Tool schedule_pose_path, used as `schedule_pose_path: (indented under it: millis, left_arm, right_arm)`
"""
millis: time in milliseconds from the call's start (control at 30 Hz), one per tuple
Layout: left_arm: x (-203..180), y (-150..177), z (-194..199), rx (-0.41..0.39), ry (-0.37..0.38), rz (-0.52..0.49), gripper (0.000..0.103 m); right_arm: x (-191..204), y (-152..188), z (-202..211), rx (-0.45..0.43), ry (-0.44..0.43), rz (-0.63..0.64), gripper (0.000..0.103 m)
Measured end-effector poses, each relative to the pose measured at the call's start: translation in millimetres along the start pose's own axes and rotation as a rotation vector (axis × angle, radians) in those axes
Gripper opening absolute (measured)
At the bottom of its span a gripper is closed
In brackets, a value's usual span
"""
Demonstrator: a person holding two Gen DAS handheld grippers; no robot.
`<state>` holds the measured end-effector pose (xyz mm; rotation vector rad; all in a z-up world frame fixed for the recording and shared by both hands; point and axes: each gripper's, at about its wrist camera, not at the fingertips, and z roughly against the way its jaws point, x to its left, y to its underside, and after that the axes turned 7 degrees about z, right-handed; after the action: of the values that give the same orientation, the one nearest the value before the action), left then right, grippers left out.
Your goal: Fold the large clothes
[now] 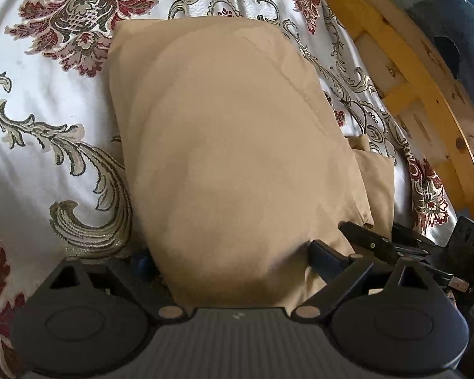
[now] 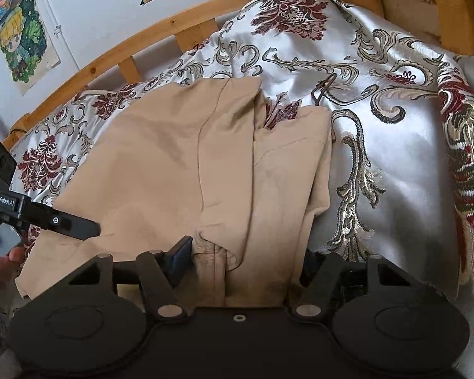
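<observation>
A large tan garment (image 1: 230, 145) lies folded on a white bedspread with red and grey floral patterns (image 1: 47, 101). The near edge of the garment drapes over my left gripper (image 1: 233, 262), whose fingers are wide apart with the cloth between them; the left finger is hidden under cloth. In the right wrist view the tan garment (image 2: 180, 164) lies in layered folds, and its bunched near hem sits between my right gripper's fingers (image 2: 246, 252). The left gripper's finger (image 2: 69, 222) shows at the left of that view, resting on the garment.
A wooden bed frame (image 1: 404, 63) runs along the right of the left wrist view and shows behind the bed in the right wrist view (image 2: 117, 50). Cartoon posters (image 2: 25, 38) hang on the wall. The bedspread (image 2: 379, 145) is rumpled to the right.
</observation>
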<state>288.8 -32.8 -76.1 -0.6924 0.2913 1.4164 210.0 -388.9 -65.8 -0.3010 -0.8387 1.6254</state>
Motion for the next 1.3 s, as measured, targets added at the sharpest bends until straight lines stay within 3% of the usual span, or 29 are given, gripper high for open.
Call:
schedule_pose_path:
  millis: [333, 467, 600, 867, 1033, 1300]
  left_arm:
    - [5.5, 0.1, -4.1, 0.009, 0.008, 0.017, 0.100]
    - [2.2, 1.6, -1.2, -0.010, 0.007, -0.007, 0.094]
    - [4.3, 2.6, 5.2, -0.031, 0.019, 0.009, 0.087]
    - [-10.5, 7.6, 23.0, -0.093, -0.027, 0.016, 0.071]
    - [-27.4, 12.3, 33.7, -0.124, -0.073, -0.053, 0.064]
    - [-40.2, 17.0, 58.0, -0.160, -0.079, -0.105, 0.055]
  right_arm:
    - [-1.7, 0.9, 0.1, -0.009, 0.000, -0.017, 0.066]
    - [3.6, 2.8, 0.5, -0.016, 0.019, 0.012, 0.063]
    - [9.5, 3.1, 1.9, -0.020, 0.029, 0.041, 0.053]
    - [14.1, 3.3, 5.8, -0.024, 0.029, 0.033, 0.037]
    - [21.4, 1.8, 10.0, -0.038, 0.032, 0.065, 0.031]
    - [41.7, -1.3, 23.9, -0.078, 0.037, 0.097, 0.022]
